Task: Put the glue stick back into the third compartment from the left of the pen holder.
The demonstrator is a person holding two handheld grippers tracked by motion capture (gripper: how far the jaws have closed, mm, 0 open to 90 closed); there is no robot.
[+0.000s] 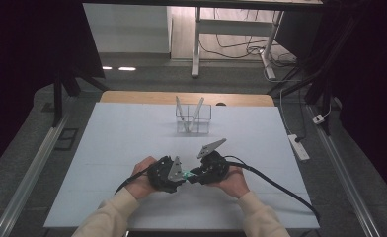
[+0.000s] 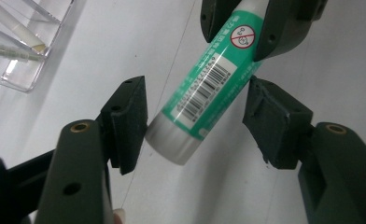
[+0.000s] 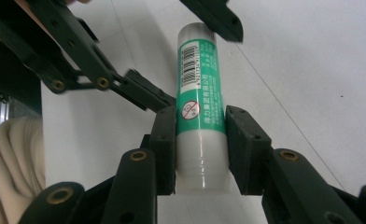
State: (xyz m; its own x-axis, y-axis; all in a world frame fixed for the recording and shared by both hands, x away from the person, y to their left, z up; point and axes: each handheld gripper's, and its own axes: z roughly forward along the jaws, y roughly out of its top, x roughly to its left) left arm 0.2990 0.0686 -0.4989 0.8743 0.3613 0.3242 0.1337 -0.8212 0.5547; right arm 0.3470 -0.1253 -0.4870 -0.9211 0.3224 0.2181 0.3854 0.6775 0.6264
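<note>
1. Two hands work near the front edge of a pale desk [image 1: 132,138], close to its middle, each holding a black set of tongs; the two sets point at each other and nearly meet.
2. The right tongs [image 3: 200,140] are clamped on a green-and-white glue stick [image 3: 197,93], with their pads pressing the stick's sides where the green label meets the white part.
3. The stick is lifted just above the desk between the two hands, and shows as a small green patch in the high view [image 1: 187,174].
4. The left tongs [image 2: 195,121] stand wide around the stick's free silver end; one pad sits just beside or touching that end, and the other is clearly apart from it.
5. A clear plastic holder [image 1: 193,118] with slim white sticks leaning in it stands well away, toward the middle of the back edge.
6. Judging by this, the work in hand is a handover or a pull on the stick's end.
7. Risk: the left tongs may close off-centre, since the stick lies tilted between their pads; the smooth round end could then squirt sideways.
8. Risk: if the right tongs let go before the left ones bite firmly, the stick would likely drop and roll across the desk.
9. Risk: a hard pull could twist the stick within the right tongs.
</note>
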